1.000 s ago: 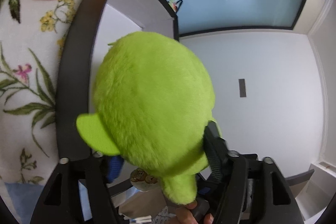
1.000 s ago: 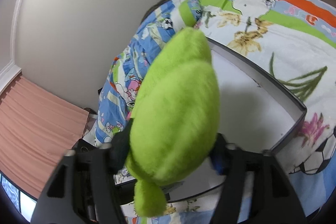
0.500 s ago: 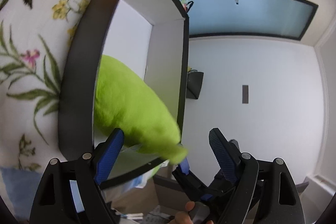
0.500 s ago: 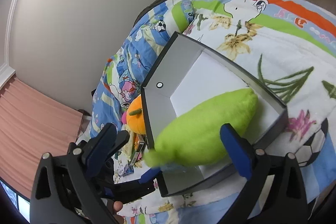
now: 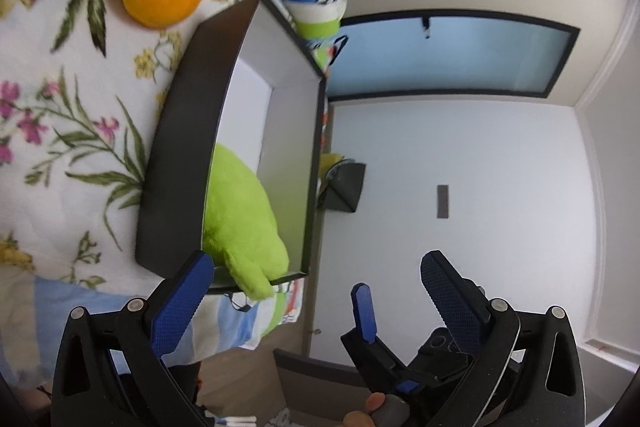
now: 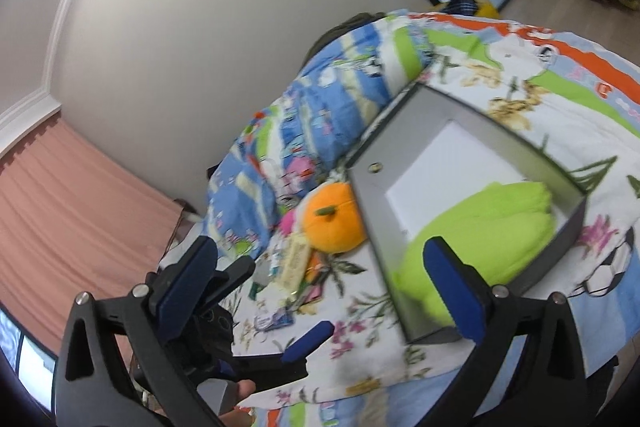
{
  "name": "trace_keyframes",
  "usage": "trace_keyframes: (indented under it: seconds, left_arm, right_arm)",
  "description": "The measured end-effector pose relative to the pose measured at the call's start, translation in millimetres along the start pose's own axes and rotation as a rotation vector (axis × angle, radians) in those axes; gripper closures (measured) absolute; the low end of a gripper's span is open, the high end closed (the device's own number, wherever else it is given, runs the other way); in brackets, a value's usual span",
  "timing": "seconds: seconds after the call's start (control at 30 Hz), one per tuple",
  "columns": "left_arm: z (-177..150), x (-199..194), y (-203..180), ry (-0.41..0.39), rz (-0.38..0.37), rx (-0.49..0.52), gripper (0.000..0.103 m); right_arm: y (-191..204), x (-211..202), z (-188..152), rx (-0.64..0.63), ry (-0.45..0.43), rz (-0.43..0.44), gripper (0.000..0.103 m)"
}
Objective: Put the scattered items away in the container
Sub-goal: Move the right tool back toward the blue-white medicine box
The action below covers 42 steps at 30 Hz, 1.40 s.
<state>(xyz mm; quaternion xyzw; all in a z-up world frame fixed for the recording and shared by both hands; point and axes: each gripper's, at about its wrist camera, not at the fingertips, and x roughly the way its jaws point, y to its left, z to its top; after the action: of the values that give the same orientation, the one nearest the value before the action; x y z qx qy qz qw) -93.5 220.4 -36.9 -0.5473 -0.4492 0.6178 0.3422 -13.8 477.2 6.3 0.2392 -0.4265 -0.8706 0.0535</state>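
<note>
Item 1, green plush toy: inside the grey box, lying against its near wall, one stubby end poking over the rim at about 6 o'clock in the left view. Stowed; I count this one done.

Item 2, orange plush pumpkin: on the bed, touching or just beside the box's outer wall, at 9 o'clock from the box in the right view. Not yet stowed.

Item 3, small clutter: cards, packets and flat bits strewn on the floral cover at 7 o'clock from the pumpkin. Too blurred to name singly. Not yet stowed.

Item 4, my left fingers: opening, blue pads spread wide, nothing between them; the green toy sits beyond the left pad, untouched.

Item 5, my right fingers: opening likewise, spread wide and empty; the toy shows behind the right pad, clear of it.

Tally, as I judge it: one piece in the box, the pumpkin and the scattered small things left. The pumpkin is nearest and likely next.
</note>
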Motion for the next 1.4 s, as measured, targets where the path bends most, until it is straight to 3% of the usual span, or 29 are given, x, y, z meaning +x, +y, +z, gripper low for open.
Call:
trace_keyframes:
  seconds: [0.2, 0.4, 0.5, 0.57, 0.83, 0.97, 1.03, 1.17, 1.23, 1.3, 1.4]
  left_arm:
    - [27.2, -69.3, 15.4, -0.083, -0.024, -0.016, 0.0]
    - [56.7, -164.6, 51.6, -0.25, -0.006, -0.059, 0.0]
    - [63.7, -210.0, 77.8, -0.341, 0.035, -0.083, 0.0]
    - [69.1, -241.7, 95.1, -0.4, 0.108, -0.083, 0.0]
    - [96.6, -331.6, 171.5, -0.544, 0.226, -0.168, 0.0]
    - [120.3, -351.2, 183.3, -0.53, 0.372, -0.065, 0.0]
    - [137.4, -348.3, 181.0, -0.471, 0.507, 0.08, 0.0]
    - [160.4, -326.5, 180.9, -0.345, 0.688, 0.313, 0.0]
    - [168.4, -316.6, 182.2, -0.3, 0.717, 0.399, 0.0]
    - [177.3, -306.3, 185.5, -0.257, 0.737, 0.479, 0.0]
    - [186.1, -299.9, 189.1, -0.239, 0.73, 0.519, 0.0]
  right_arm:
    - [48.7, 21.5, -28.4, -0.049, 0.06, 0.079, 0.0]
    - [98.6, 63.6, -72.9, -0.098, 0.174, 0.138, 0.0]
    - [120.0, 88.2, -98.2, -0.114, 0.229, 0.161, 0.0]
    - [131.3, 105.8, -113.7, -0.121, 0.266, 0.17, 0.0]
    - [167.3, 178.6, -169.8, -0.192, 0.403, 0.147, 0.0]
    - [180.8, 210.7, -186.0, -0.32, 0.439, 0.094, 0.0]
    - [188.4, 225.5, -195.7, -0.439, 0.459, 0.056, 0.0]
    - [193.3, 250.5, -209.5, -0.631, 0.486, 0.007, 0.001]
    - [190.9, 265.6, -215.7, -0.685, 0.52, 0.019, 0.003]
    - [185.4, 282.3, -221.2, -0.696, 0.571, 0.049, 0.012]
    - [176.9, 305.3, -227.5, -0.704, 0.617, 0.075, 0.018]
